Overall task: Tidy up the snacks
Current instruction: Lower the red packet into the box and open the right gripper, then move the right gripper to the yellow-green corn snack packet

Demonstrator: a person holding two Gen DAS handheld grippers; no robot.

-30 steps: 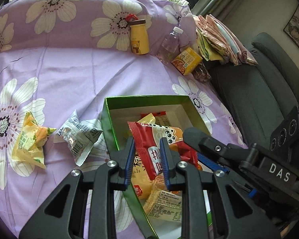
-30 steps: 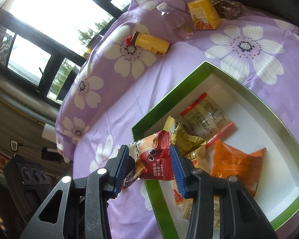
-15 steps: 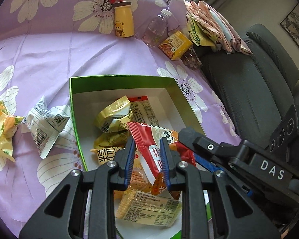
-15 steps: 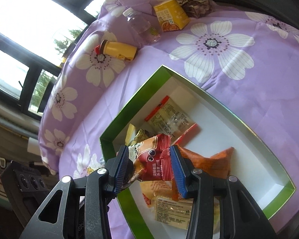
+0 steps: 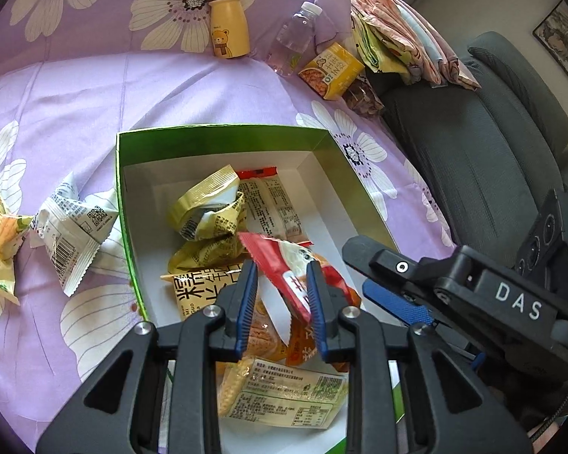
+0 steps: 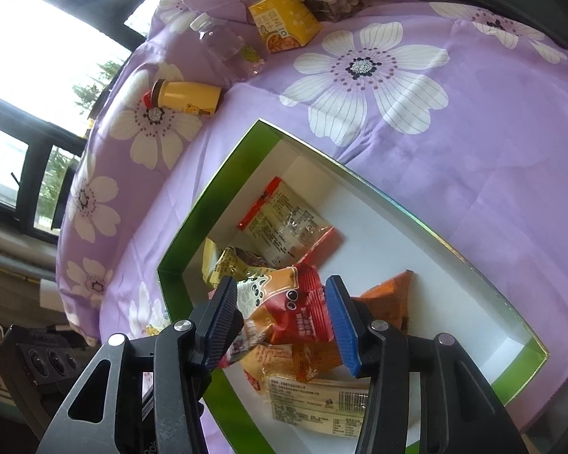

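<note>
Both tools hang over the green box (image 5: 223, 132), sharing one red snack packet (image 5: 284, 268). The left tool (image 5: 280, 299) pinches one edge of the packet between nearly closed jaws, so the packet hangs low over the snacks already in the box. In the right wrist view the right tool (image 6: 280, 325) is opening its jaws, with the packet's other end between them; whether the pads press on it is hard to tell, probably not. It reads as a release: the packet is low enough to drop in without sliding out.

Two packets wait outside, a white packet (image 5: 72, 230) and a yellow packet (image 5: 0, 242), both on the cloth just beside the box.

The surface is a purple flowered bedspread (image 5: 75, 94). At its far edge lie a yellow bottle (image 5: 229, 26), a water bottle (image 5: 291, 38) and a small carton (image 5: 331, 70). A grey chair (image 5: 492, 143) stands alongside, and windows (image 6: 38, 38) show behind.
</note>
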